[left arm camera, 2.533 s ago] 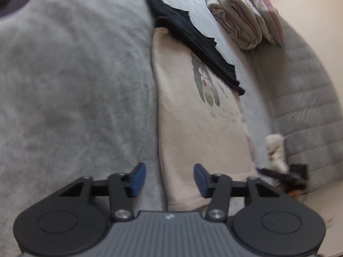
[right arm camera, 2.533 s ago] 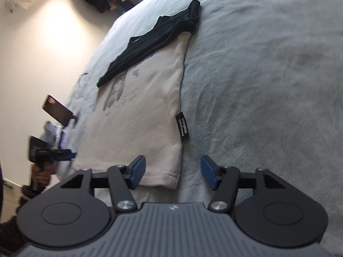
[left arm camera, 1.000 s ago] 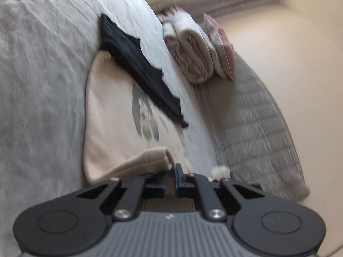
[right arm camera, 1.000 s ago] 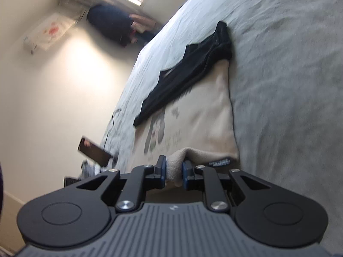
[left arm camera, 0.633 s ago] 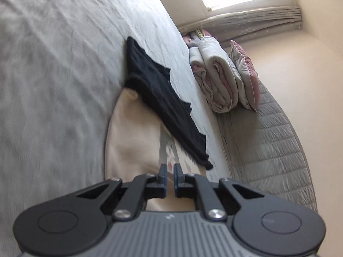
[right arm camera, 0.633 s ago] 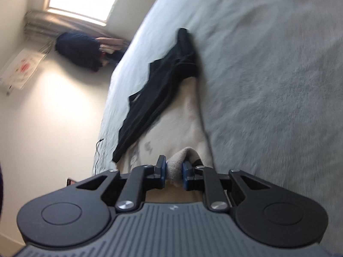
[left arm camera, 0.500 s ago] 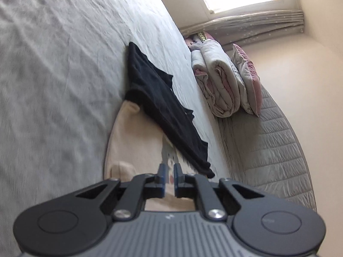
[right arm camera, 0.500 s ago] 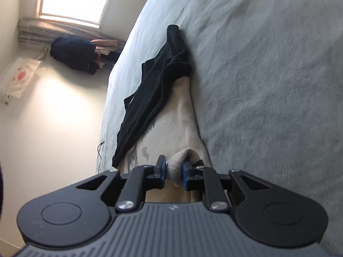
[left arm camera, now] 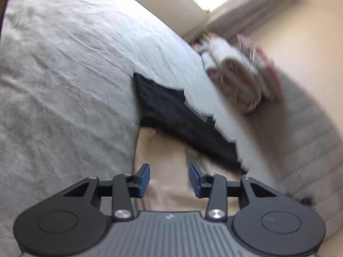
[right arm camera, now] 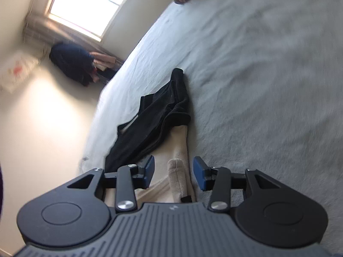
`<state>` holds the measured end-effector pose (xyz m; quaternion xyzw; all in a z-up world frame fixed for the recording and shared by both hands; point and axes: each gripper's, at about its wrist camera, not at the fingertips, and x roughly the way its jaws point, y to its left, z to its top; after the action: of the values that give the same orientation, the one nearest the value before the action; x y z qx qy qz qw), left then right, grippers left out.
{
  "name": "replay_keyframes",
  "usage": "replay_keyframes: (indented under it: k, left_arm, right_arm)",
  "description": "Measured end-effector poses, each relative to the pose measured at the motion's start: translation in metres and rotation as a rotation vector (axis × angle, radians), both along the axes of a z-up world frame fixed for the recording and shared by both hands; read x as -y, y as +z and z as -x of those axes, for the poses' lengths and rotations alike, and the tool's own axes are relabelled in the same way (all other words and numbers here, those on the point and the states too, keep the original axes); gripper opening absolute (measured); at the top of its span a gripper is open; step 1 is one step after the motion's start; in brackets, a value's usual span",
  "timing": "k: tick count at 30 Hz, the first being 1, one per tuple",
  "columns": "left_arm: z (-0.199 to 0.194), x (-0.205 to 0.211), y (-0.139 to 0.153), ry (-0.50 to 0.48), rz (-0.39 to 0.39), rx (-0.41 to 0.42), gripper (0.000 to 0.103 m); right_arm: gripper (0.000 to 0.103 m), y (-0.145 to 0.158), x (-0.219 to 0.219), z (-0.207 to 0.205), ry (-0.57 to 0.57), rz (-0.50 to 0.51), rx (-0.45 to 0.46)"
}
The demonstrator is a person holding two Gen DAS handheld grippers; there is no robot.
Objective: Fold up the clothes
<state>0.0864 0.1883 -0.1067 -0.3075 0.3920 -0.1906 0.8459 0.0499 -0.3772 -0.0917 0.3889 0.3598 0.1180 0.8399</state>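
Note:
A beige garment [left arm camera: 163, 150] lies folded over on the grey bed, with a black garment [left arm camera: 171, 109] across its far end. My left gripper [left arm camera: 169, 178] is open just above the beige cloth, nothing between its blue pads. In the right wrist view the beige garment [right arm camera: 179, 147] shows a raised fold between the fingers of my right gripper [right arm camera: 173, 175], which is open and not touching it. The black garment [right arm camera: 154, 120] lies just beyond.
The grey bedspread [left arm camera: 64, 85] stretches wide to the left. Rolled bedding and a pink pillow [left arm camera: 242, 75] sit by the padded headboard [left arm camera: 310, 139]. A dark pile of clothes [right arm camera: 72, 62] lies under the window [right arm camera: 90, 2]; the bedspread [right arm camera: 268, 75] extends right.
Both grippers were shut on the beige garment's near edge and carried it forward over itself. Now both have opened and the folded edge lies released on the garment.

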Motion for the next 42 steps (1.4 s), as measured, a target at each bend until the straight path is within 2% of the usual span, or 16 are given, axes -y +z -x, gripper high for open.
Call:
replay_keyframes:
  k: [4, 10, 12, 14, 16, 20, 26, 31, 33, 38, 42]
  left_arm:
    - [0.008, 0.007, 0.006, -0.032, -0.108, 0.014, 0.04]
    - [0.023, 0.017, 0.006, -0.034, -0.222, 0.057, 0.035]
    - [0.03, 0.023, 0.007, -0.049, -0.307, 0.084, 0.034]
    - [0.034, 0.032, 0.005, -0.063, -0.401, 0.101, 0.03]
    - [0.036, 0.041, 0.005, -0.077, -0.474, 0.129, 0.028]
    - [0.04, 0.045, 0.008, -0.077, -0.52, 0.155, 0.024]
    - [0.045, 0.052, 0.012, -0.073, -0.557, 0.217, 0.014]
    - [0.053, 0.063, 0.015, -0.121, -0.625, 0.283, 0.014]
    - [0.052, 0.063, 0.014, -0.128, -0.636, 0.264, 0.014]
    - [0.052, 0.062, 0.014, -0.116, -0.611, 0.26, 0.015]
    - [0.058, 0.067, 0.016, -0.167, -0.599, 0.302, 0.014]
  right_arm:
    - [0.045, 0.004, -0.023, -0.002, 0.031, 0.188, 0.013]
    - [0.045, -0.006, -0.051, -0.006, 0.084, 0.326, 0.011]
    - [0.044, -0.007, -0.06, -0.005, 0.098, 0.4, 0.017]
    - [0.035, -0.009, -0.069, -0.004, 0.108, 0.481, 0.022]
    - [0.034, -0.009, -0.079, -0.003, 0.127, 0.563, 0.035]
    - [0.034, -0.009, -0.093, -0.001, 0.149, 0.681, 0.062]
    - [0.034, -0.009, -0.099, 0.001, 0.129, 0.707, 0.07]
    - [0.034, -0.009, -0.1, 0.003, 0.122, 0.713, 0.076]
    - [0.034, -0.009, -0.101, 0.004, 0.119, 0.716, 0.078]
    - [0.034, -0.009, -0.104, 0.005, 0.119, 0.733, 0.092]
    - [0.028, -0.011, -0.109, 0.007, 0.124, 0.744, 0.11]
